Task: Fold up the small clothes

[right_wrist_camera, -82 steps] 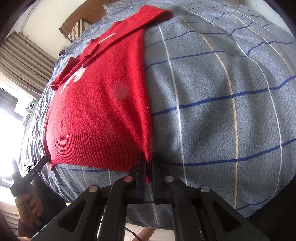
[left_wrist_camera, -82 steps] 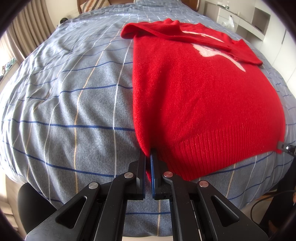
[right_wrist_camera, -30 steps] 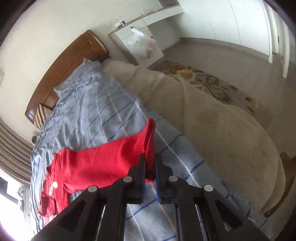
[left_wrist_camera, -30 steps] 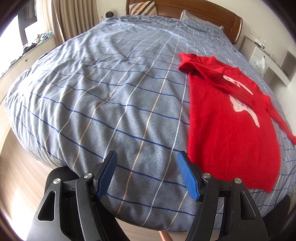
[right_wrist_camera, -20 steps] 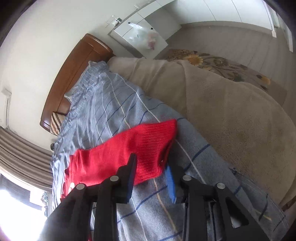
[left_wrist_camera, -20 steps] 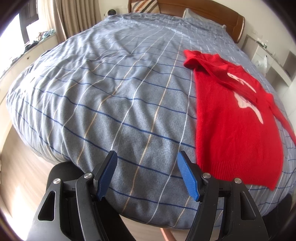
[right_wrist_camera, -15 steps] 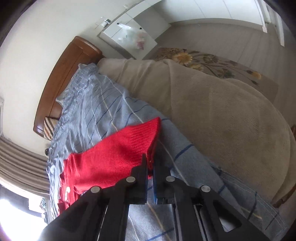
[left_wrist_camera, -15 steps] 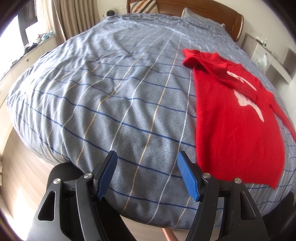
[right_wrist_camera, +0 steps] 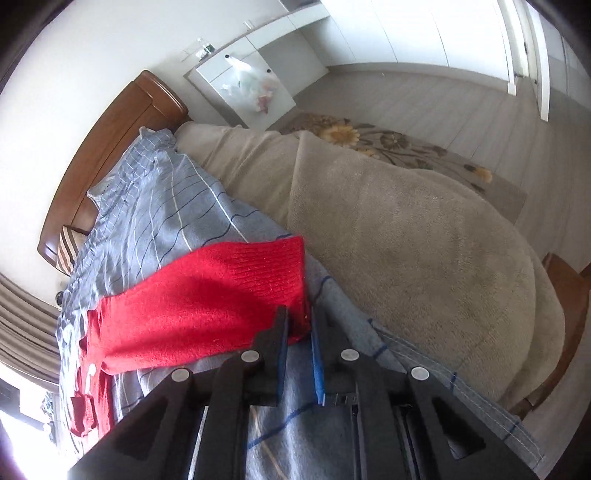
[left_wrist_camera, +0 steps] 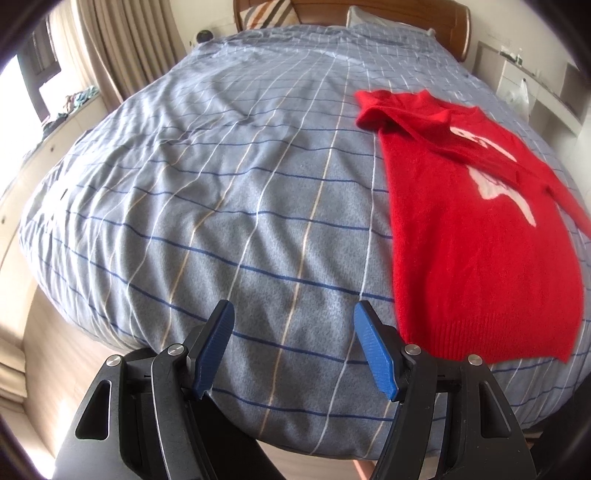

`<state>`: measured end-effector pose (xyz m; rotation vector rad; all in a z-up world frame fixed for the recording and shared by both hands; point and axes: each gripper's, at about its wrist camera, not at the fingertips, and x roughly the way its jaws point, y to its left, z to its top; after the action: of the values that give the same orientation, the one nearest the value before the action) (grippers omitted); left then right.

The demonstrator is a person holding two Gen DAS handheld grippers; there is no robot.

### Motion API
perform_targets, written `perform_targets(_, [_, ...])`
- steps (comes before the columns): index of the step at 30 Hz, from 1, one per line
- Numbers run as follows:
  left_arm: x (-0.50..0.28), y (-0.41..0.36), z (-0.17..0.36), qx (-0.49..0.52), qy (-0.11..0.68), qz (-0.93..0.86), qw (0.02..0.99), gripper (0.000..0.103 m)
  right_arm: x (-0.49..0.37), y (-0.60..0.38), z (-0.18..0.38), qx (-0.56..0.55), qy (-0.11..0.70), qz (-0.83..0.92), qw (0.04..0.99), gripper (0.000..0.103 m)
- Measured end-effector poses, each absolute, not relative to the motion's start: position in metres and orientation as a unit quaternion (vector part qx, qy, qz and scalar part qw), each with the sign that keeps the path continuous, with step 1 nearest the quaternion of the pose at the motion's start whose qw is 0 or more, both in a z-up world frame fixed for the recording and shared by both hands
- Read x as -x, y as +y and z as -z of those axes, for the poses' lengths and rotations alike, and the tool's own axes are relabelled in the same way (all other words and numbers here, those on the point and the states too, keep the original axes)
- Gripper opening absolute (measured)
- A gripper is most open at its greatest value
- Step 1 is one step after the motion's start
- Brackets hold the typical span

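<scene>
A red knit sweater (left_wrist_camera: 480,240) with a white motif lies flat on the right part of the blue-grey checked bed cover (left_wrist_camera: 221,184), hem toward me. My left gripper (left_wrist_camera: 295,350) hovers open over bare cover to the left of the hem, with nothing between its blue pads (left_wrist_camera: 214,350). In the right wrist view the sweater (right_wrist_camera: 207,302) lies near the bed's edge. My right gripper (right_wrist_camera: 300,343) is at its ribbed hem corner. The jaws are opening, the corner lies between them, and a narrow gap shows beside the cloth.
A beige blanket (right_wrist_camera: 406,240) hangs over the bed's right side. Beyond it lie a floral rug (right_wrist_camera: 369,144) and a white cabinet (right_wrist_camera: 251,85) with a plastic bag. The wooden headboard (left_wrist_camera: 406,14) is at the far end; curtains (left_wrist_camera: 122,48) and a window ledge stand on the left.
The left gripper has let go of the hem and now hangs open, drawn back to the left. The right gripper, shut on the hem corner half a second ago, has parted its jaws slightly.
</scene>
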<state>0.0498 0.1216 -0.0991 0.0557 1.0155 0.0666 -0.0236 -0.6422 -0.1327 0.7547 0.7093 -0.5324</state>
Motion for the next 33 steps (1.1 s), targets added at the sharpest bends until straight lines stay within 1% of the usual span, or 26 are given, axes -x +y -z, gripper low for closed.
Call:
perform_targets(2, [-0.052,0.113,0.092,-0.046,0.476,-0.027,0.878,0.07,0.036,-0.63,0.124,-0.332,0.325,0.269,0.844,0.017])
perform_targets(4, [-0.056,0.104,0.083,-0.067,0.465,-0.02,0.882,0.071,0.047,-0.614,0.113,-0.299,0.318,0.287,0.852,0.023])
perform_targets(6, [-0.062,0.093,0.075,-0.085,0.454,-0.01,0.887,0.072,0.062,-0.593,0.098,-0.271,0.296,0.292,0.868,0.044])
perform_targets(8, [-0.071,0.081,0.065,-0.101,0.441,0.001,0.892,0.073,0.075,-0.573,0.087,-0.253,0.275,0.28,0.884,0.051])
perform_targets(9, [-0.077,0.074,0.06,-0.107,0.436,0.008,0.894,0.073,0.08,-0.563,0.083,-0.246,0.268,0.271,0.891,0.053])
perform_targets(11, [-0.092,0.057,0.047,-0.117,0.427,0.034,0.896,0.074,0.087,-0.544,0.081,-0.232,0.259,0.253,0.903,0.055])
perform_targets(13, [-0.107,0.036,0.036,-0.126,0.42,0.076,0.896,0.078,0.088,-0.526,0.084,-0.222,0.259,0.236,0.91,0.057])
perform_targets(17, [-0.13,-0.019,0.034,-0.184,0.403,0.167,0.881,0.079,0.089,-0.503,0.096,-0.242,0.264,0.199,0.912,0.058])
perform_targets(19, [-0.136,-0.047,0.041,-0.226,0.387,0.194,0.873,0.078,0.086,-0.494,0.101,-0.245,0.27,0.192,0.911,0.058])
perform_targets(21, [-0.144,-0.075,0.051,-0.256,0.386,0.223,0.858,0.074,0.082,-0.488,0.104,-0.24,0.276,0.19,0.911,0.058])
perform_targets(25, [-0.162,-0.124,0.075,-0.302,0.389,0.274,0.826,0.074,0.081,-0.479,0.104,-0.229,0.277,0.184,0.915,0.058])
perform_targets(28, [-0.181,-0.147,0.1,-0.334,0.405,0.278,0.804,0.074,0.083,-0.48,0.104,-0.233,0.273,0.183,0.915,0.058])
perform_targets(30, [-0.194,-0.153,0.118,-0.344,0.418,0.271,0.795,0.067,0.084,-0.483,0.105,-0.24,0.271,0.184,0.914,0.058])
perform_targets(31, [-0.198,-0.154,0.125,-0.343,0.426,0.272,0.792,0.051,0.084,-0.483,0.105,-0.241,0.271,0.185,0.913,0.058])
perform_targets(32, [-0.202,-0.153,0.13,-0.334,0.434,0.278,0.79,0.028,0.084,-0.483,0.105,-0.242,0.271,0.185,0.913,0.058])
perform_targets(33, [-0.204,-0.152,0.13,-0.321,0.435,0.278,0.794,0.011,0.084,-0.482,0.105,-0.241,0.27,0.185,0.914,0.058])
